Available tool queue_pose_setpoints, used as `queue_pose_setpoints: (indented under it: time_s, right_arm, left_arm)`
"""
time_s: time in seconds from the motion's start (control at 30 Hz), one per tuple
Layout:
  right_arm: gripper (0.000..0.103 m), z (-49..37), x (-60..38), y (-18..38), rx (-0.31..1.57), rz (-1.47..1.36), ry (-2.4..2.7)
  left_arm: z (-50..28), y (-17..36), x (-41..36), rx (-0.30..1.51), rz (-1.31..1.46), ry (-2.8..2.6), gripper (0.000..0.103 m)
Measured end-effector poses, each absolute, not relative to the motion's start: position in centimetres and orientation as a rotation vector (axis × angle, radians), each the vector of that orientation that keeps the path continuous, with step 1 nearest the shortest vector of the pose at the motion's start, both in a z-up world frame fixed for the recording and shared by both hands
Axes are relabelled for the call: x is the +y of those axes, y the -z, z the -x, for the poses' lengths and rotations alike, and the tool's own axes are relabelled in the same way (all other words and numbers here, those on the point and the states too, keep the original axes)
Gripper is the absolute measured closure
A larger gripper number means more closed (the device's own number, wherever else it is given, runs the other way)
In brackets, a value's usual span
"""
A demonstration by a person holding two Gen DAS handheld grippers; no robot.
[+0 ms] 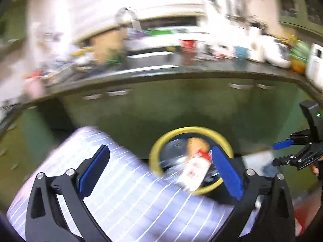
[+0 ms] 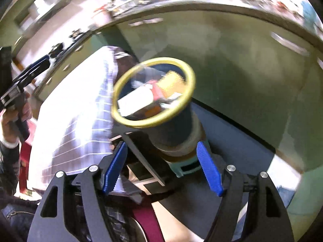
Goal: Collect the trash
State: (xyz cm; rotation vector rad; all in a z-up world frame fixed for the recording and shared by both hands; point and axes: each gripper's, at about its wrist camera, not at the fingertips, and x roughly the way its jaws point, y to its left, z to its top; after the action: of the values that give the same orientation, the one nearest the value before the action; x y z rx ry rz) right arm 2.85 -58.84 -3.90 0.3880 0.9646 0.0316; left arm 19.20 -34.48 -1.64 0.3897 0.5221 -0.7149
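The left gripper (image 1: 161, 168) has its blue pads spread wide with nothing pressed between them; a striped cloth (image 1: 125, 191) fills the lower frame behind its fingers. Past its right pad, lower centre, sits the yellow-rimmed bin (image 1: 155, 151) with a white-and-red carton (image 1: 193, 169) blurred at its mouth. The right gripper (image 2: 162, 168) also stands apart, empty, its pads flanking the foot of the bin (image 2: 175, 129) without touching; the carton (image 2: 137, 99) lies inside the rim at mid-frame. Green cabinet fronts (image 2: 232, 70) rise behind, under a cluttered counter (image 1: 201, 70).
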Motion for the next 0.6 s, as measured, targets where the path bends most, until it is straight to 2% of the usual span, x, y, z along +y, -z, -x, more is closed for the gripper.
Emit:
queue_pose_setpoints:
  time_s: [0.23,0.43,0.6]
  right_arm:
    - [0.015,-4.5,-50.1,0.9,0.877,-0.217,-0.144]
    - [0.005,-4.4,-44.5,-2.3,0.753,-0.107,-0.172]
    - [0.005,-3.5,-40.9,-5.0,0.663,-0.073,-0.206]
  left_arm:
    - [-12.9,-0.3,-20.2,0.522,-0.185,0.452,0.007]
    - [-7.6,-0.3,-13.1,0.49,-0.147,0.256,0.007]
    - [-4.5,-0.4,-9.1,0.48,-0.039,0.185,0.007]
